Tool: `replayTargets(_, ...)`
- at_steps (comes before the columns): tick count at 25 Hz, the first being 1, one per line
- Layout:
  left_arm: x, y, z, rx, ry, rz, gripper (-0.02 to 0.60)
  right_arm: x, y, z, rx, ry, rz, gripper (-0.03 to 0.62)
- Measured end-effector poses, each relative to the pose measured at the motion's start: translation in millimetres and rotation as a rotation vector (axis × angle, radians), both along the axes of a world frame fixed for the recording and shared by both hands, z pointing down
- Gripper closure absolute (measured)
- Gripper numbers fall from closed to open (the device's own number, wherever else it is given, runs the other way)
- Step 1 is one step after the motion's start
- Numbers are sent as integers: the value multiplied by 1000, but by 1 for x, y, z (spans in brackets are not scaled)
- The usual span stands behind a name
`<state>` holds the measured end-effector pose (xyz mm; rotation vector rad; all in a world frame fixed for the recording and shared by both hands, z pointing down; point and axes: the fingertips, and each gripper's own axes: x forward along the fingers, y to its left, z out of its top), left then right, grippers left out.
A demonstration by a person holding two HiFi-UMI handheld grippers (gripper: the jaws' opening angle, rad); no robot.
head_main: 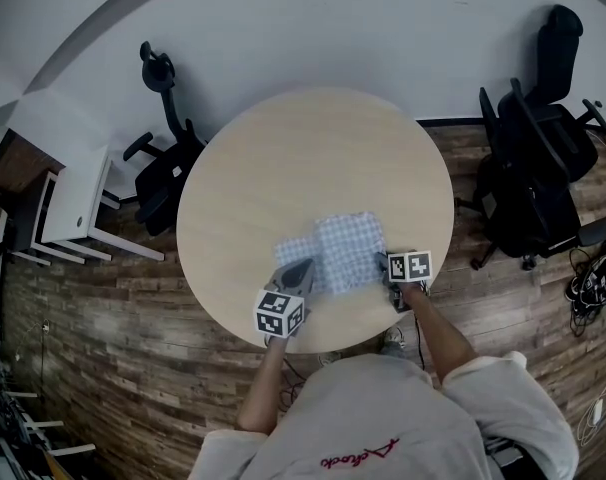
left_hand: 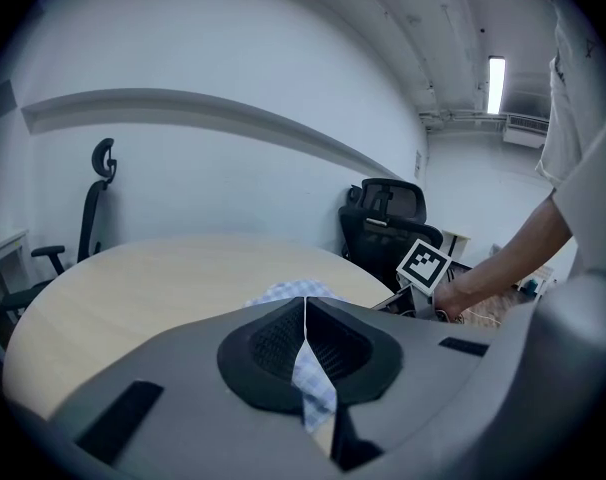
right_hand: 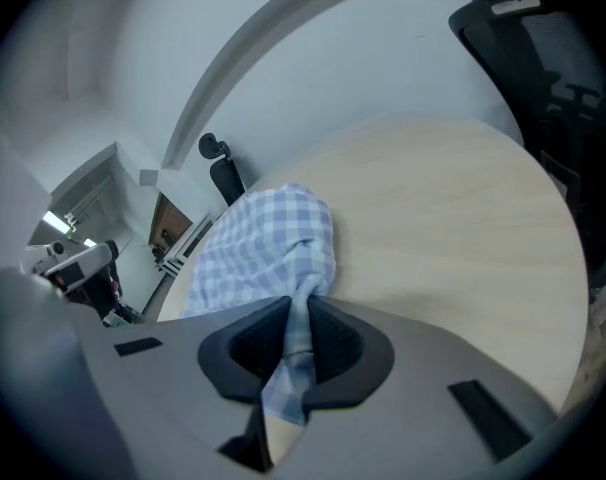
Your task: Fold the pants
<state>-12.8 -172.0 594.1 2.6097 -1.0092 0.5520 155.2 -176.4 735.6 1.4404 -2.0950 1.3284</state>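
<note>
A round pale wooden table (head_main: 283, 158) is seen from above, with you standing at its near edge. The pants (head_main: 341, 251), blue-and-white checked cloth already gathered into a small, roughly rectangular bundle, lie on the near part of the table, close to the rim and directly in front of you.

Your left gripper (head_main: 297, 268) sits at the bundle's near-left corner. Its jaws are pressed fully together, with only a thin edge of the checked fabric pinched between the pads. Your right gripper (head_main: 393, 271) sits at the near-right corner. Its jaws are closed down on a thicker, rope-like bunch of the same cloth, so a narrow gap remains between the pads, filled by fabric.

The relation that matters is this: the bundle's longer side runs across you, from one gripper to the other, and all the loose cloth lies ahead of both sets of jaws, away from your body. A squarer upper layer sits toward the right gripper, while a lower layer sticks out toward the left one, so the bulk is nearer your right hand.

With both near corners held, the next fold probably means lifting this near edge and carrying it forward over the rest. The two hands would need to move level with each other, and the left's thin hold looks likelier to slip.
</note>
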Motion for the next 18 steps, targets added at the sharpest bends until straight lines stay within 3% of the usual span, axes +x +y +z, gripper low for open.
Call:
replayTargets(11, 63, -7, 1, -1, 19, 84, 548, 106, -2, -13, 41, 73, 131, 533)
replayTargets(18, 75, -1, 1, 1, 28, 117, 548, 103, 2, -37, 124, 111, 88, 534)
